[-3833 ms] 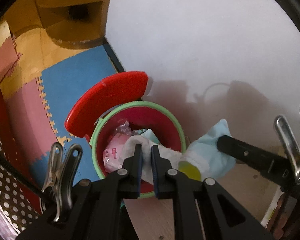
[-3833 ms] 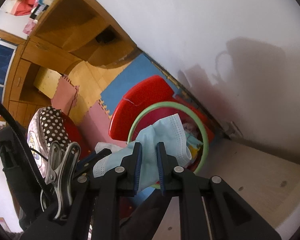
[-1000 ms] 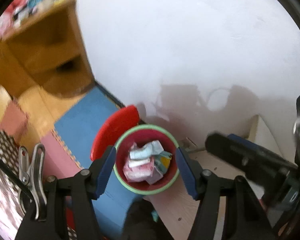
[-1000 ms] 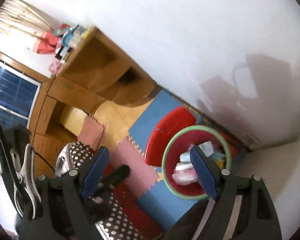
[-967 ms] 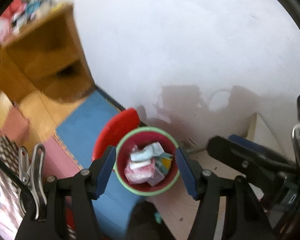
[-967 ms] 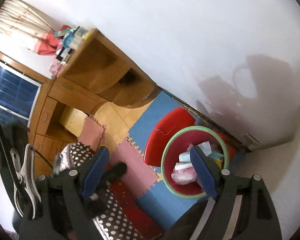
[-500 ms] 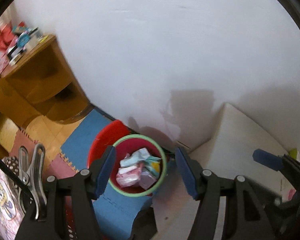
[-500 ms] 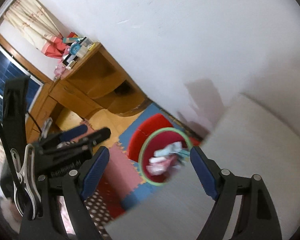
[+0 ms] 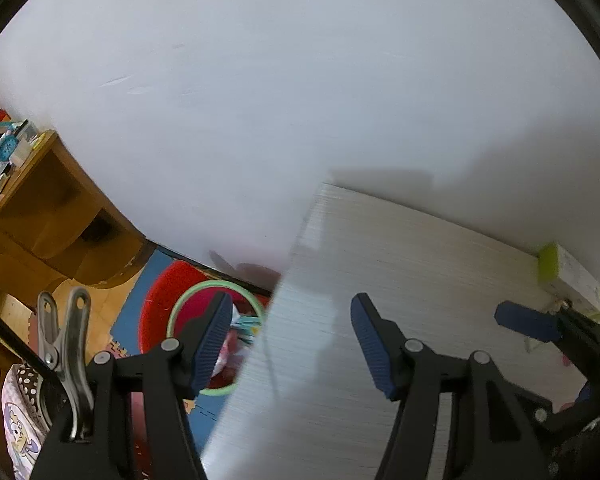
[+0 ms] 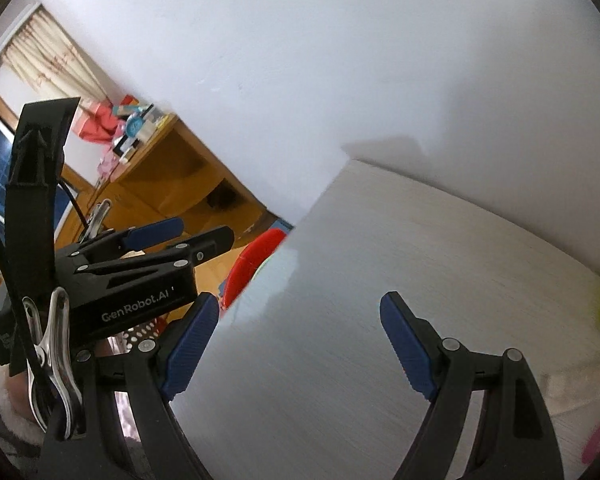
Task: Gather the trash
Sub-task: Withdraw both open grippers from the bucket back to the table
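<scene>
The red bin with a green rim stands on the floor at the lower left, half hidden by the table edge. Paper and wrapper trash lies inside it. My left gripper is open and empty, above the table's left edge with the bin behind its left finger. My right gripper is also open and empty over the pale table. One of its blue pads shows at the right of the left wrist view. The left gripper appears at the left of the right wrist view, beside the bin's red lid.
A white wall rises behind the table. A green item sits at the table's far right edge. A wooden shelf unit stands at the left, with foam floor mats and a polka-dot bag below.
Both grippers, earlier shut on a tissue and a blue mask over the bin, are open and empty. Both have swung up and right; the bin has slid to the lower left behind the table edge.
</scene>
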Tool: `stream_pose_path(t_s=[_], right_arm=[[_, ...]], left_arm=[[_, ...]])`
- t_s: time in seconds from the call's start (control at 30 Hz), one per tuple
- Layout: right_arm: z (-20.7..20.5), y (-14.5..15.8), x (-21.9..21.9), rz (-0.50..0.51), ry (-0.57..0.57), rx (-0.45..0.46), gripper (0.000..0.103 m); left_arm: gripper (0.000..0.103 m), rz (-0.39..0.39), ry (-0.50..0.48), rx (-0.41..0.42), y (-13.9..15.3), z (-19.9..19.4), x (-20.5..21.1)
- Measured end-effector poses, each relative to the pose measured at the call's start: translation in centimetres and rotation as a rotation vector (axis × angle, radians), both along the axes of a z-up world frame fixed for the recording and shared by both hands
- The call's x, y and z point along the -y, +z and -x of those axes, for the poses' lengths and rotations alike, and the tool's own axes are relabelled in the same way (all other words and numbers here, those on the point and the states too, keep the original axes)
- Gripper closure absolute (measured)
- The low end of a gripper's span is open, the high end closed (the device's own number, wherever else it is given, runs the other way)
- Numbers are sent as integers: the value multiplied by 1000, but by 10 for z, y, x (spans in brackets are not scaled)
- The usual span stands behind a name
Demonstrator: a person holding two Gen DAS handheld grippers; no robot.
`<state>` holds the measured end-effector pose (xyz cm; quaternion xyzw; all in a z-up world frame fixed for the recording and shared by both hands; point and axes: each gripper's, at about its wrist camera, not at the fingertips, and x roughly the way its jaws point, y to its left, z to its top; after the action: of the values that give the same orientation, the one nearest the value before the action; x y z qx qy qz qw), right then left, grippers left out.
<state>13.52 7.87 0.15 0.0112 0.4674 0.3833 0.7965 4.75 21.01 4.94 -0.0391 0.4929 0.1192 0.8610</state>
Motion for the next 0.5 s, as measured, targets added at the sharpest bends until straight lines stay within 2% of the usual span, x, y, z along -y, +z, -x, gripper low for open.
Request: stream_pose_path(t_s=[0.27,0.37,0.5], right_arm=[[5,2,55,43,-26,94,18],[10,-2,80,72,-59,123,18],[23,-10,121,62,-160,131,18]], left_arm=[[38,-13,-95,9,-14,-6,67],[38,16,-162,4,-24,-11,92],[38,30,-287,-2,-33,-16,130]])
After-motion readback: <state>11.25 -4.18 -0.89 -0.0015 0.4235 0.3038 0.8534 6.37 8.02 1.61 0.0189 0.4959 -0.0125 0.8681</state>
